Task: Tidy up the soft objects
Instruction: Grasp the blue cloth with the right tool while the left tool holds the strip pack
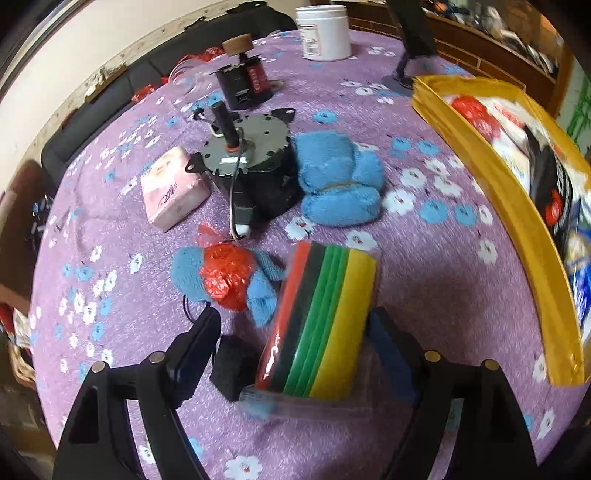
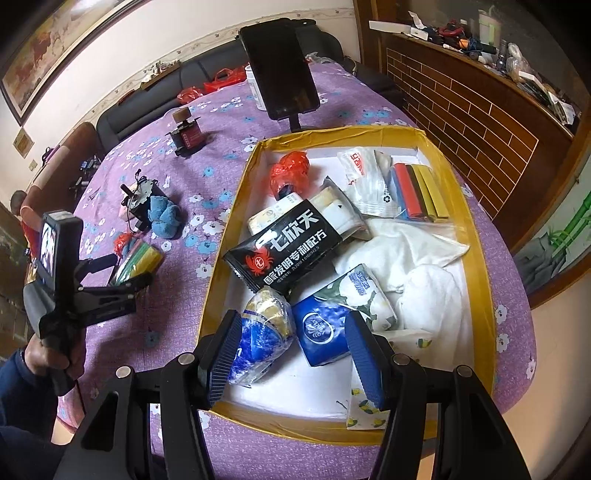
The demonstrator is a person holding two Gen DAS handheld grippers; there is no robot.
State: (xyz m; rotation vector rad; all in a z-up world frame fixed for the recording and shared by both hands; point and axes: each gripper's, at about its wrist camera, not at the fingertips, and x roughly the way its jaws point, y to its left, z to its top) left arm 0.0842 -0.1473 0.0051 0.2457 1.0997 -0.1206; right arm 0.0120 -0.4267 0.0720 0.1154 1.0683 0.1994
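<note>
A clear-wrapped pack of red, green and yellow sponges (image 1: 317, 321) lies on the purple flowered cloth. My left gripper (image 1: 293, 319) stands open around it: the right finger is at its yellow edge, the left finger well apart. A small black sponge (image 1: 234, 369) sits by the left finger. From the right wrist view the left gripper (image 2: 129, 269) is over the same pack (image 2: 142, 258). My right gripper (image 2: 295, 354) hangs open over the yellow-rimmed box (image 2: 216, 280), above a blue-white packet (image 2: 258, 339) and a blue tissue pack (image 2: 325, 332), gripping neither.
On the cloth lie a blue towel bundle (image 1: 340, 181), a blue cloth with a red plastic bag (image 1: 225, 280), a pink tissue pack (image 1: 173, 188), a grey motor (image 1: 251, 147), a smaller device (image 1: 242, 79) and a white jar (image 1: 325, 33). A phone on a stand (image 2: 277, 62) rises behind the box (image 1: 517, 229).
</note>
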